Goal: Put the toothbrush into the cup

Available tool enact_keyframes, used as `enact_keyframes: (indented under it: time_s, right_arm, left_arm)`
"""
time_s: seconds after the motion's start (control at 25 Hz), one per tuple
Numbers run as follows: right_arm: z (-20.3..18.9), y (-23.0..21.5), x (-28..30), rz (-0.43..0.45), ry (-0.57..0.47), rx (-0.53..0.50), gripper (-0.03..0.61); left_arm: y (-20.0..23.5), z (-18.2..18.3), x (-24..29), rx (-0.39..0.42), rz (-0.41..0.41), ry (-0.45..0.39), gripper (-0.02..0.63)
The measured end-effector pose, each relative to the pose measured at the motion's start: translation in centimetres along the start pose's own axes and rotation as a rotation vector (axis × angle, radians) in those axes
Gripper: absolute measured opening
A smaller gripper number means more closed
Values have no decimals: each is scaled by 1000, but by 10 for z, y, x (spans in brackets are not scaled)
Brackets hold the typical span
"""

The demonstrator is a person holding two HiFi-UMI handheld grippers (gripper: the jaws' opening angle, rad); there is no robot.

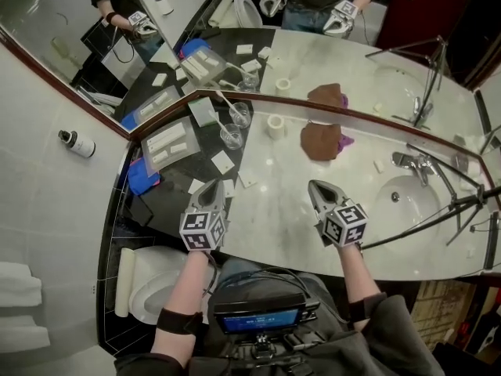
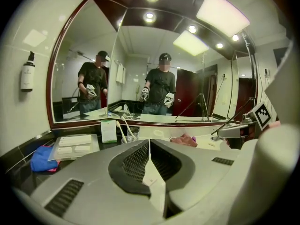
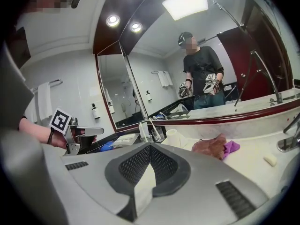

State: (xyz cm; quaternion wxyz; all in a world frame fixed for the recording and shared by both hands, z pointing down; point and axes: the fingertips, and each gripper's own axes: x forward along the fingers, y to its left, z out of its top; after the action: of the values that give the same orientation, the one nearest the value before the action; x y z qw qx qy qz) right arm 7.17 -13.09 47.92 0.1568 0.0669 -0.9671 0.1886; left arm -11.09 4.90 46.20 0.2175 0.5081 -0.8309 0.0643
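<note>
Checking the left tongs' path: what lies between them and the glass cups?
In the head view, one small white packet lies on the dark counter between the left tongs and the nearer cup.

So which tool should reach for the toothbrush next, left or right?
Probably the left. The left tool is nearly in line with the toothbrush and the glass cups, so it has the shorter way. The right tool is further over, toward the sink. Both tools are shut and empty.
</note>
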Motion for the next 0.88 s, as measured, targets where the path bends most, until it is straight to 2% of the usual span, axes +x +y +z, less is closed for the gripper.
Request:
enact_keyframes:
  time_s: [0.4,0.64,0.88]
  right_arm:
    - [-27,6,10,-216,-40,123,11]
    - [-47,24,20,-318,-84,207,11]
    - [-70,35,17,-398,-85,252,11]
  left_arm:
    - [73,9,94,-99,-164,104,178]
    - [101,14,160,-81,-245,168,199]
    - [124,9,210,-150,-220,210,198]
